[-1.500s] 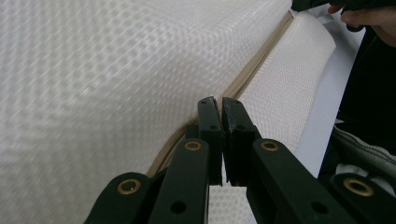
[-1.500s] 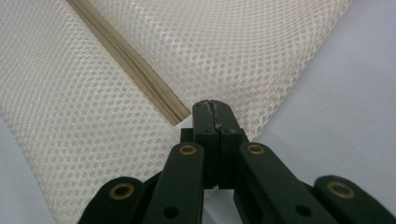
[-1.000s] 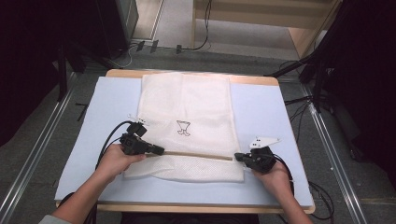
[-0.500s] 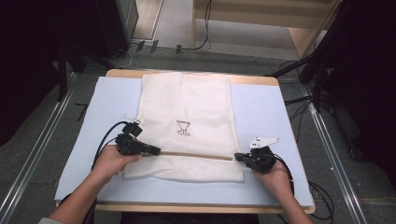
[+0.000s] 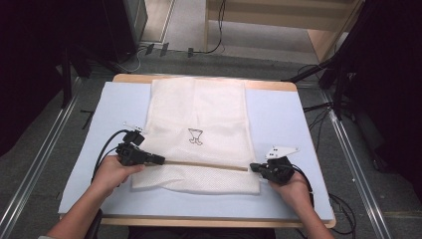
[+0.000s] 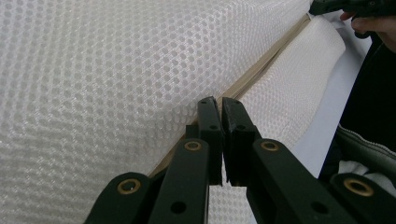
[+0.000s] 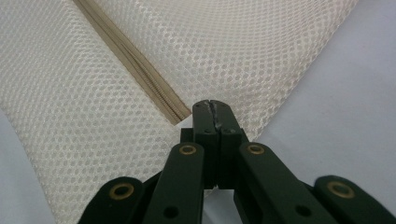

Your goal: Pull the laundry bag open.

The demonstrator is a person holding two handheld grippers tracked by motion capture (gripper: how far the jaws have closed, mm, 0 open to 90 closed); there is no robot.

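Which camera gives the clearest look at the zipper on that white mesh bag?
The right gripper view: the zipper is close enough to show its teeth. The left gripper view catches a partly hidden strip; the high view shows its whole length as a thin line.

White perforated mesh-cloth bag (image 5: 199, 129)

The high view looks down and forward over the whole table (image 5: 298, 114). Each gripper view sits close behind its own jaws, low over the mesh bag (image 6: 93, 70); all three share its zipper (image 7: 135, 63).
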